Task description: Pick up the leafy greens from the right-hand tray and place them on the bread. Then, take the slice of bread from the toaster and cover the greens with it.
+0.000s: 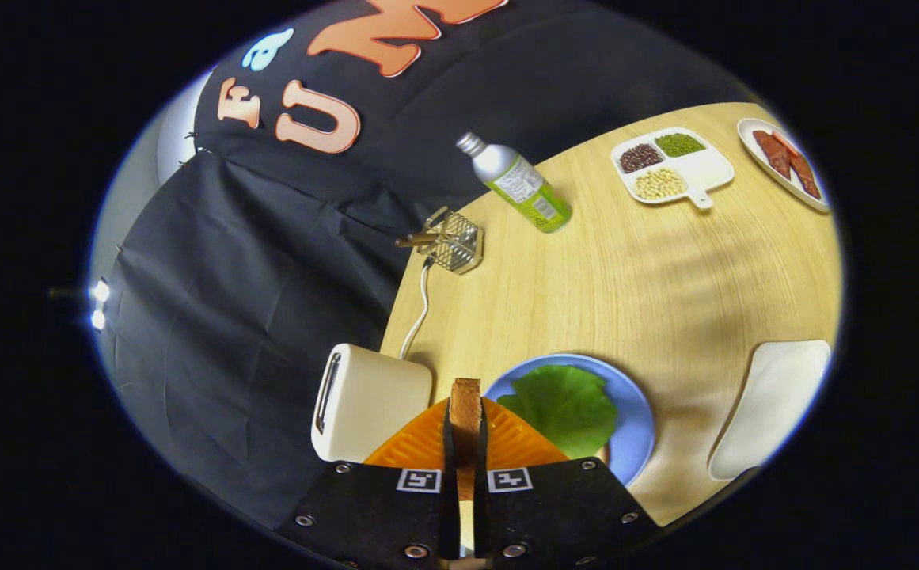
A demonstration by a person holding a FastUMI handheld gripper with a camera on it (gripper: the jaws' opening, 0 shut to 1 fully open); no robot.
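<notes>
- I see the gripper point(465, 443) clamped on the slice of bread point(465, 412); both fingers point(449, 451) press its flat sides and it stands on edge between them.
- Bread is out of the toaster point(368, 400), held up just right of it and just near-left of the blue plate point(637, 427).
- Toaster sits at the near left edge of the table point(665, 285), its slot point(328, 392) facing left; a white cord point(419, 305) runs from it toward the far side.
- Leafy greens point(566, 404) lie flat on the blue plate, just right of the held slice. I can make out a sliver of something tan under their near edge, can't tell more.
- White tray point(772, 404) sits to the right of the plate, near the table edge.
- Far side: wire basket point(453, 241), green-labelled bottle point(518, 186) lying tilted, a divided dish point(704, 170) with three kinds of beans, and a plate of reddish strips point(784, 162) at far right.
</notes>
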